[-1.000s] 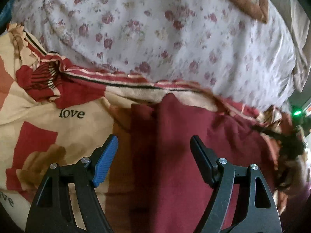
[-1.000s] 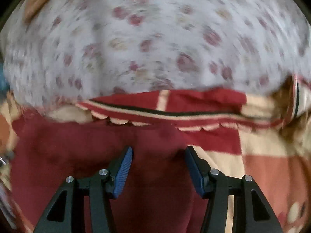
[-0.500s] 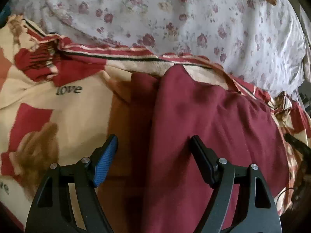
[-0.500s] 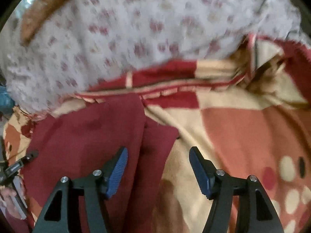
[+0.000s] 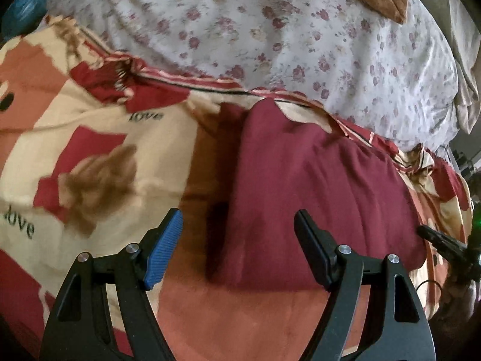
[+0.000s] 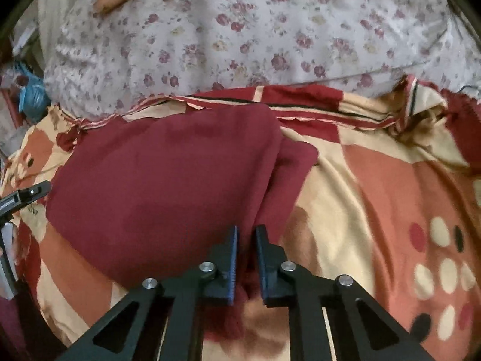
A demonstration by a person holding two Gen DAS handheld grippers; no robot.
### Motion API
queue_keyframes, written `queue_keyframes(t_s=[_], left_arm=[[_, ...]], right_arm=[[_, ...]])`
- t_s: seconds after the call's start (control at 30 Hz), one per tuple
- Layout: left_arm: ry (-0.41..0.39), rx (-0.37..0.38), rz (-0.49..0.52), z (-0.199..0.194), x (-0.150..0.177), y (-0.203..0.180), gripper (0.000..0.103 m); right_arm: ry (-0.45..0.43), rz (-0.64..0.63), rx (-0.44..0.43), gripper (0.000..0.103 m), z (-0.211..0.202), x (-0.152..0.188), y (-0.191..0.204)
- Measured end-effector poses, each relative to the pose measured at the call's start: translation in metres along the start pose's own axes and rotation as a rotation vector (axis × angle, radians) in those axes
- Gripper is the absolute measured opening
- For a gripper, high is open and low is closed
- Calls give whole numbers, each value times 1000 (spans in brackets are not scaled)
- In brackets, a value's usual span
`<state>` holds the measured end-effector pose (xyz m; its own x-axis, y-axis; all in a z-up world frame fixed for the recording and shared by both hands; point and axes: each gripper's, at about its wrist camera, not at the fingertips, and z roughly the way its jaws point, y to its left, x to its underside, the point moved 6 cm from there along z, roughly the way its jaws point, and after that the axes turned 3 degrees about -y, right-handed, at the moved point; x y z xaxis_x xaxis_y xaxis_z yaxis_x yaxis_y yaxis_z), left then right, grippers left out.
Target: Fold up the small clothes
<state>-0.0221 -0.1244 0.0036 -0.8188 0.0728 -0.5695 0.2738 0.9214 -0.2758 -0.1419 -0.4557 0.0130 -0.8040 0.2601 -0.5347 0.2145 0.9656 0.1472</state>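
Maroon garment [image 5: 315, 198] lies folded on patterned blanket [image 5: 90, 150], w/ left gripper [image 5: 237, 243] hovering wide open, nothing held. Right wrist view: garment's near edge bunches btwn right gripper [image 6: 246, 258], whose jaws just closed, pinching the cloth.

1 maroon garment [image 5: 315, 198], 2 claws [image 5: 237, 240]

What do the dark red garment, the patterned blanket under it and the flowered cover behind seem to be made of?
Dark red garment: probably soft matte knit or cotton; it drapes in loose folds, no shine.
Patterned blanket: looks like plush fleece; fuzzy, soft-edged print.
Flowered cover: likely thin woven cotton; fine crisp wrinkles, a slight sheen.
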Motion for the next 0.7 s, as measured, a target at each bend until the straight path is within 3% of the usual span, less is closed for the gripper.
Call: queue_keyframes(t_s=[0.13, 0.23, 0.27, 0.3, 0.37, 0.47, 0.7], left_arm=[[22, -46, -55, 20, 8, 17, 76], [35, -17, -87, 25, 12, 23, 76], [30, -17, -86, 25, 11, 23, 76], [25, -21, -79, 24, 11, 23, 76], [13, -33, -59, 23, 10, 20, 76], [1, -47, -23, 23, 10, 18, 76], [1, -46, 7, 26, 9, 19, 76]], right_arm=[[30, -22, 36, 7, 7, 11, 0], [-5, 22, 49, 11, -14, 0, -1], [-30, 33, 46, 19, -23, -7, 1], [-53, 36, 25, 36, -30, -15, 7], [-55, 37, -20, 48, -28, -26, 23], [-19, -6, -71, 48, -4, -38, 61], [21, -148, -86, 44, 73, -73, 159]])
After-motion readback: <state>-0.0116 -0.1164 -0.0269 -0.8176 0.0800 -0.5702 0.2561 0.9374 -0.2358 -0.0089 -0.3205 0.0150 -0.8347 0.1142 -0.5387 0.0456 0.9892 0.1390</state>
